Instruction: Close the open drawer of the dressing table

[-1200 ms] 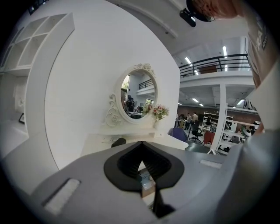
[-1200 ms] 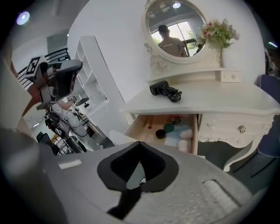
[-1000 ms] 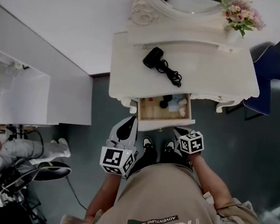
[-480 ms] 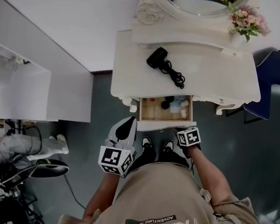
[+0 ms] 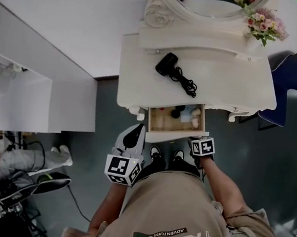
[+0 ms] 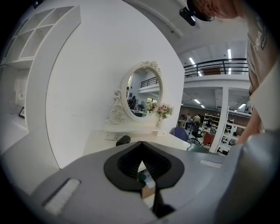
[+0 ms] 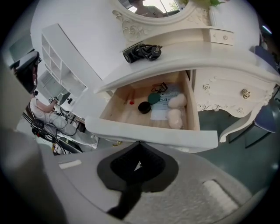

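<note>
1. Edging forward over the last second, the right gripper (image 5: 197, 140) has come up to the front panel (image 5: 176, 136) of the open drawer (image 5: 173, 122). Its jaws are pressed together and empty. The right gripper view puts their tips right at the panel's lower edge, but contact cannot be confirmed.
2. The drawer still stands well out of the dressing table (image 5: 225, 85), with its small items exposed. The push looks set up but hardly begun.
3. The left gripper (image 5: 135, 128) has stayed off to the drawer's left, clear of it, its jaws also together on nothing.
4. On the table lie a black hair dryer (image 5: 166, 64) with its cord and a vase of flowers (image 5: 265, 25), below an oval mirror (image 5: 202, 1).
5. Around it are a dark floor (image 5: 252, 164), a white wall, white shelving (image 5: 18, 104) and a blue chair (image 5: 288, 81).
</note>
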Available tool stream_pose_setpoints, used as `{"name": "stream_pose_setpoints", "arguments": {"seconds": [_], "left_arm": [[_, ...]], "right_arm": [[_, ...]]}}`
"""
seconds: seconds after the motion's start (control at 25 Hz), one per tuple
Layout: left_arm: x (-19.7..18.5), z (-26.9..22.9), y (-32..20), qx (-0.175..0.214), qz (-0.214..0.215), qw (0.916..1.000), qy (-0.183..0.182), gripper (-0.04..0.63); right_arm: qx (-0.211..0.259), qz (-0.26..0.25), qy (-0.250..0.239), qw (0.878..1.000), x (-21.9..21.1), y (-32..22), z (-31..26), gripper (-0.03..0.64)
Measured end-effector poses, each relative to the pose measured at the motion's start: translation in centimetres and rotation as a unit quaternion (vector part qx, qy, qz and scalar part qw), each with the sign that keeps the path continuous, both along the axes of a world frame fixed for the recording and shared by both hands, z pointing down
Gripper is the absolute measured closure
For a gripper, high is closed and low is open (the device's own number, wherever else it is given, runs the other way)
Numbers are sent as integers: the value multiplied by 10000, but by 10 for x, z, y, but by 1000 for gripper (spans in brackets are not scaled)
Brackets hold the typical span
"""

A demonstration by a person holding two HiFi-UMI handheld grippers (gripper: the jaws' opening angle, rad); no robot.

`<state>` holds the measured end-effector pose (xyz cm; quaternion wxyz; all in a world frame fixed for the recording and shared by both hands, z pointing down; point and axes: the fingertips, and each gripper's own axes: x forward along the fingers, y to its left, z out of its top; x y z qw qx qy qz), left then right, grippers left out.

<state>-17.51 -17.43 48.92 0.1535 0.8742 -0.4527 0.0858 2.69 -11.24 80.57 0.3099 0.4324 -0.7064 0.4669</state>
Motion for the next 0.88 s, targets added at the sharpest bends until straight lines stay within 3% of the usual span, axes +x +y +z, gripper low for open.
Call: {"name": "stream_pose_setpoints", "arguments": {"seconds": [0.32, 0.68, 0.88], "left_arm": [[3, -4, -25, 86, 281, 9995, 134, 577], [-6, -7, -39, 199, 809, 9965, 103, 577], [-14, -8, -41, 174, 901, 9958, 58, 577]], "right_arm": [[-23, 4, 276, 9996, 4, -11, -4, 614], [108, 366, 632, 9973, 8, -35, -5, 615], [107, 564, 711, 9958, 10, -41, -6, 614]]}}
